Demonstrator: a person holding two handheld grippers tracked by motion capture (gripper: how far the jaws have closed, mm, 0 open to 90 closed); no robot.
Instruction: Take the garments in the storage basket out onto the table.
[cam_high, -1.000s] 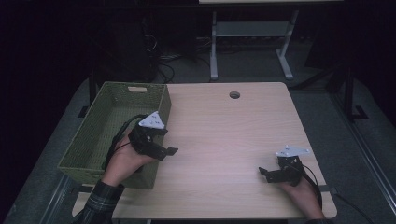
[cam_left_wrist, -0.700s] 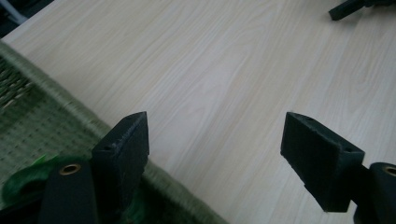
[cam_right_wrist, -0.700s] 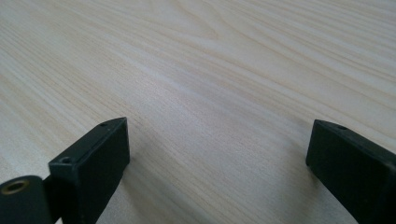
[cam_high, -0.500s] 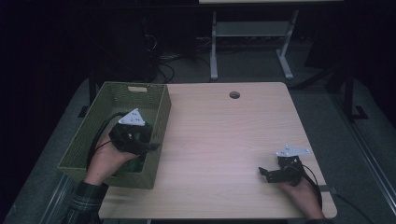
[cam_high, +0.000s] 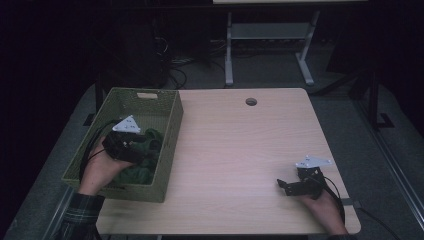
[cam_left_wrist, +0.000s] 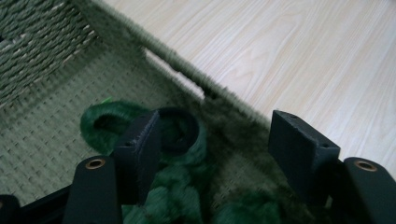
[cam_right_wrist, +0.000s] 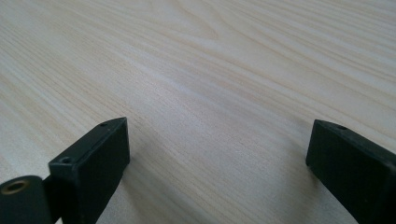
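Jaws of the left gripper (cam_left_wrist: 212, 149) stand wide apart inside the basket (cam_high: 167, 145), gripping nothing. Between and just below them lies a dark green fuzzy cloth (cam_left_wrist: 182, 186), bunched up on the woven floor of the basket; one fold of it curls into a loop right beside the jaw on the left of the left gripper view. Whether that jaw touches the loop cannot be told. Past the jaws rises the basket's long wall, and beyond its rim the pale wood of the table (cam_left_wrist: 299, 60) shows.

From the high view, the left gripper (cam_high: 145, 147) hangs over the near half of the basket, held by the person's left hand (cam_high: 100, 167), with its grey three-cornered plate on top and a black cable looping behind it. The green cloth (cam_high: 145, 165) sits in the near part of the basket, against the wall that faces the table's middle. The basket itself stands along the table's left edge.

The right gripper (cam_right_wrist: 219, 158) is also spread wide and holds nothing; bare wood lies between its jaws. In the high view the right gripper (cam_high: 285, 186) rests near the table's near right corner, in the person's right hand (cam_high: 322, 207), jaws pointing toward the left.

A round hole (cam_high: 251, 101) sits near the table's far edge.
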